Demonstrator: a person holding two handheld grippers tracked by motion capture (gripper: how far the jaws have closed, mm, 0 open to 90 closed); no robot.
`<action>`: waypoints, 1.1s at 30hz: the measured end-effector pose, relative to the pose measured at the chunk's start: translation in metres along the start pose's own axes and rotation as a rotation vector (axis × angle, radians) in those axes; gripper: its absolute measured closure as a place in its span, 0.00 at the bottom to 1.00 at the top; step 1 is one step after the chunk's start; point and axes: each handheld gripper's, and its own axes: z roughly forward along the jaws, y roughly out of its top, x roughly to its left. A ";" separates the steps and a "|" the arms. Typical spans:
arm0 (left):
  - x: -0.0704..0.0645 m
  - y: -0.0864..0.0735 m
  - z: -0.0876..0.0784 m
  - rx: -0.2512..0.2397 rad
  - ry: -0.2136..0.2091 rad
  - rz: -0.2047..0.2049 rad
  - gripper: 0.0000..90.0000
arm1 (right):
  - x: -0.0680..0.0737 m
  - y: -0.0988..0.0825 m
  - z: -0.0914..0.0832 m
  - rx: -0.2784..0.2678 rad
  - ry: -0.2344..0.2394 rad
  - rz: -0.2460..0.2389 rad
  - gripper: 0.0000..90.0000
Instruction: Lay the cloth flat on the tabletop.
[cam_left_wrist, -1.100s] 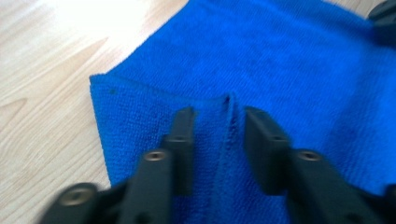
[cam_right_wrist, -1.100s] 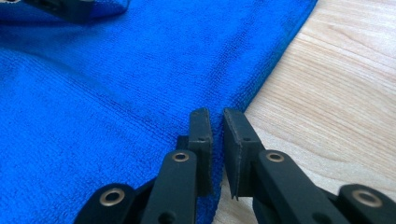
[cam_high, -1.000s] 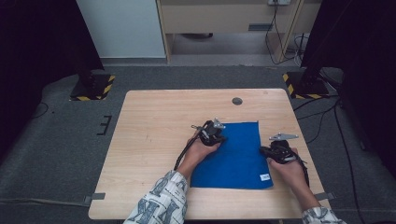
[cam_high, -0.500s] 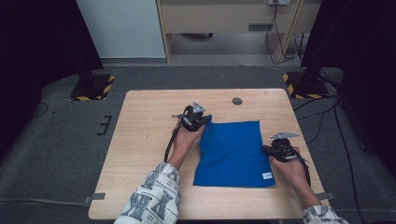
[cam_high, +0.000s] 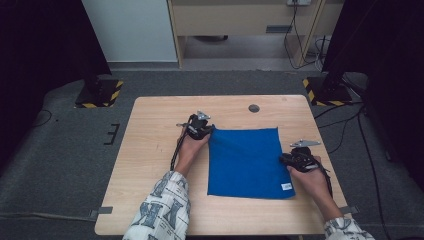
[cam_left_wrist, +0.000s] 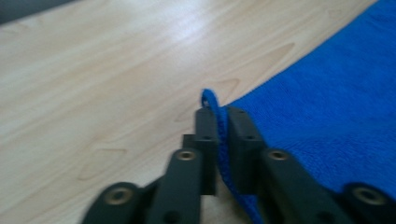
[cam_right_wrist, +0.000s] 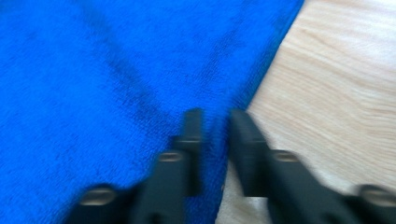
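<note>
From above, a blue cloth (cam_high: 247, 162) lies spread flat on a wooden table (cam_high: 150, 165), and a person works at two of its edges with a gripper in each hand. At the cloth's far corner on the person's left, the left gripper (cam_high: 206, 131) meets the fabric; just beside the cloth's right edge, about halfway down, sits the right gripper (cam_high: 286, 159), with a small white label (cam_high: 286, 186) at the corner nearer the person. Along the left gripper's own jaws, the left gripper (cam_left_wrist: 217, 122) is clenched on the cloth (cam_left_wrist: 327, 121) — the hem stands up as a thin blue ridge pinched between the two jaws, with a small loop of it poking out beyond their tips and bare table (cam_left_wrist: 93, 84) to the left. Along the right gripper's jaws, the picture is blurred; the right gripper (cam_right_wrist: 215, 122) has its jaws a narrow gap apart, straddling the cloth's (cam_right_wrist: 116, 70) edge, one jaw over the fabric and one toward the wood. Whether it pinches the hem or only rests over it, I cannot tell. Judging from this, the step is securing both edges before lifting or folding — it would go best if the right jaws close fully on the hem first, and both hands then rise evenly so the left corner does not slip out.
</note>
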 end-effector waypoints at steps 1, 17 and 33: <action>0.000 0.000 -0.002 -0.011 0.011 0.008 0.80 | 0.001 0.000 -0.002 -0.018 -0.004 0.001 0.65; -0.036 -0.043 -0.090 -0.032 -0.061 0.063 0.42 | 0.084 0.017 -0.013 -0.112 0.162 -0.162 0.54; -0.022 -0.083 -0.135 -0.072 -0.043 -0.002 0.34 | 0.192 0.024 0.039 -0.038 0.303 -0.305 0.50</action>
